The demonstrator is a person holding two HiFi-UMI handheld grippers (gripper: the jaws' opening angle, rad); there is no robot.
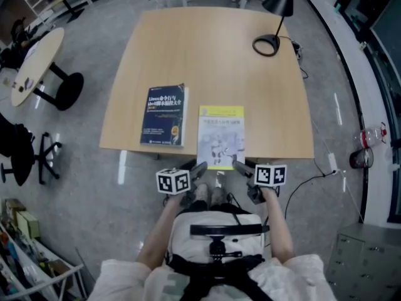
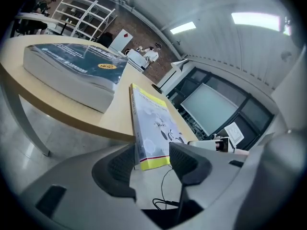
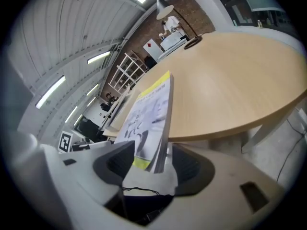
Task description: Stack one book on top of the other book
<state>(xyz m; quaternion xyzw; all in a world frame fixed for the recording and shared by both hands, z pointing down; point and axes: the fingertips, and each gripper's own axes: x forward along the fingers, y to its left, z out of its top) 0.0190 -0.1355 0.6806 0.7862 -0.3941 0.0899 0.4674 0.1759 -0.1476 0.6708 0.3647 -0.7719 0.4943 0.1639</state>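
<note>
Wooden table bears white book between parted left tongs, right tongs.

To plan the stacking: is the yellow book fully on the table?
No: the yellow book has its near end overhanging the table edge, in all views.

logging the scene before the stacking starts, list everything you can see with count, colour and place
table: 1, light wood, centre
thick book: 1, dark blue, flat on table, left of thin book, apart from it
thin book: 1, white and yellow, near end overhangs table edge
desk lamp: 1, black, table's far right
round table: 1, pale top, black base, far left
left hand-held gripper: 1, grey, open, thin book's near left corner between jaws
right hand-held gripper: 1, grey, open, thin book's near right corner between jaws
</note>
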